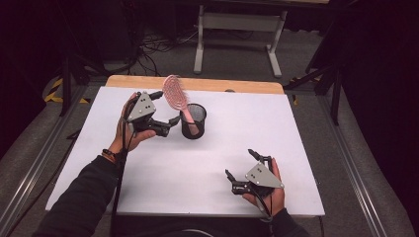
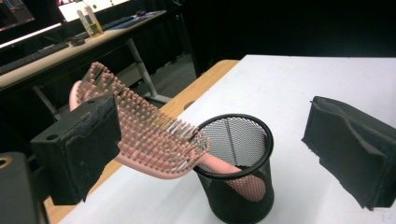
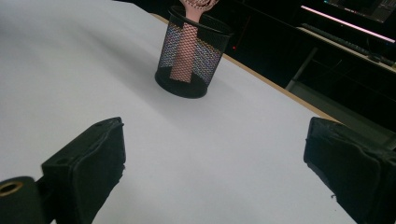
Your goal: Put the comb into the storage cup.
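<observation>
A pink hairbrush (image 1: 174, 92) stands handle-down in a black mesh cup (image 1: 193, 121) near the back middle of the white board; its bristled head leans out to the left. My left gripper (image 1: 166, 107) is open just left of the cup. In the left gripper view the brush head (image 2: 149, 135) lies close against the left pad (image 2: 79, 144), and I cannot tell whether they touch; the cup (image 2: 236, 184) sits between the wide jaws. My right gripper (image 1: 240, 163) rests open near the front right, holding nothing. From the right gripper (image 3: 210, 172) view, the cup (image 3: 191, 58) stands well ahead.
The white board (image 1: 148, 182) covers a wooden table whose edge (image 1: 217, 85) shows at the back. A grey table frame (image 1: 237, 29) and cables stand on the floor beyond. Desks with a keyboard and monitors (image 2: 42, 49) lie in the dark background.
</observation>
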Motion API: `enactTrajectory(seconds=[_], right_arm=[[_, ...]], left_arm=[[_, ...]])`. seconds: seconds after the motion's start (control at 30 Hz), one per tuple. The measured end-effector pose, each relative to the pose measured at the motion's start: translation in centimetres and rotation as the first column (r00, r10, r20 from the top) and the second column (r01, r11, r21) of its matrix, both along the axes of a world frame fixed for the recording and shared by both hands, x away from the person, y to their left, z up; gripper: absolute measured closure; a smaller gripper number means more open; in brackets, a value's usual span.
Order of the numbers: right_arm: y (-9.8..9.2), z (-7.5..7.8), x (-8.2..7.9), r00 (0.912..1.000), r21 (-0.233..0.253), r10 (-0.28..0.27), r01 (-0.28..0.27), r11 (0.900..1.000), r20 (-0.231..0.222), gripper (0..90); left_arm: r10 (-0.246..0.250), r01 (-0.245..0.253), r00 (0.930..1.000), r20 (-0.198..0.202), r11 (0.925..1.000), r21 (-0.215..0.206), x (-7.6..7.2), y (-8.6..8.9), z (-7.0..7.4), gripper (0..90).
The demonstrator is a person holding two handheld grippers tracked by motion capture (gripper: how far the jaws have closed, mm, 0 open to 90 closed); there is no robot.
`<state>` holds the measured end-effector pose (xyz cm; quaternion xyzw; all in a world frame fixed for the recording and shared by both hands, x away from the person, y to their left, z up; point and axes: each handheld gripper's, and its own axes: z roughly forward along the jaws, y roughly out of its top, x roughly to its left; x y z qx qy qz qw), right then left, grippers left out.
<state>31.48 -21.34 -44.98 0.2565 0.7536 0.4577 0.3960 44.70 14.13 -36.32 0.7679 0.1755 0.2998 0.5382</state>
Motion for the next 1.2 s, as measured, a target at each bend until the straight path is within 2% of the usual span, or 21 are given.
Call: enactTrajectory(seconds=[0.8, 1.2], right_arm=[[0.0, 0.0, 0.0, 1.0, -0.002, -0.003, 0.003, 1.0, -0.002, 6.2], [0.1, 0.0, 0.0, 1.0, -0.003, -0.003, 0.003, 1.0, 0.004, 6.2]], left_arm=[[-0.031, 0.03, 0.9994, 0.013, 0.9987, 0.041, -1.8, 0.7, -1.6, 5.2], [-0.027, 0.025, 0.9994, 0.024, 0.9974, 0.067, -2.7, 1.4, -2.3, 4.9]])
